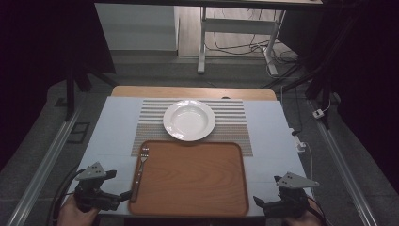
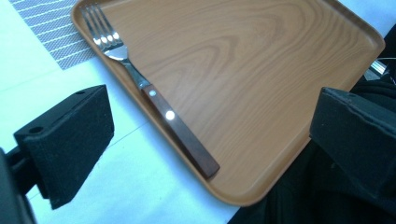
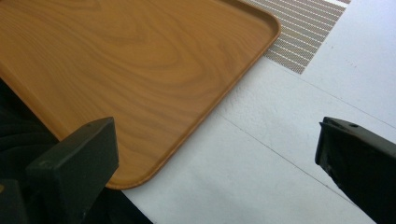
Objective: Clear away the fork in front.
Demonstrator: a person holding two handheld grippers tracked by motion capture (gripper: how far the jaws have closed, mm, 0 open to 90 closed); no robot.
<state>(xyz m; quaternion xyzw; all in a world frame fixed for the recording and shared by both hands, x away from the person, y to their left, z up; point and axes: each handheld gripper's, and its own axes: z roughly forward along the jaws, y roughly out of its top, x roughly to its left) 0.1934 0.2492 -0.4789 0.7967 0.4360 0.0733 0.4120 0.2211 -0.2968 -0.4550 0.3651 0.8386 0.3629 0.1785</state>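
Left gripper view: the wooden-handled steel fork (image 2: 154, 100) lies along the edge of the rectangular wooden tray (image 2: 261, 70), ahead of the wide-spread, empty jaws of the left gripper (image 2: 205, 140). The right gripper (image 3: 219, 163) gapes empty too, over the white table (image 3: 280, 154) beside the tray's opposite edge.

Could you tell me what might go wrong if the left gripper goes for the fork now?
The fork lies flat against the wooden tray's raised left rim, so the open left gripper may catch the rim and shift or tip the tray. The tray overhangs the table's near edge, so a push could slide it off.
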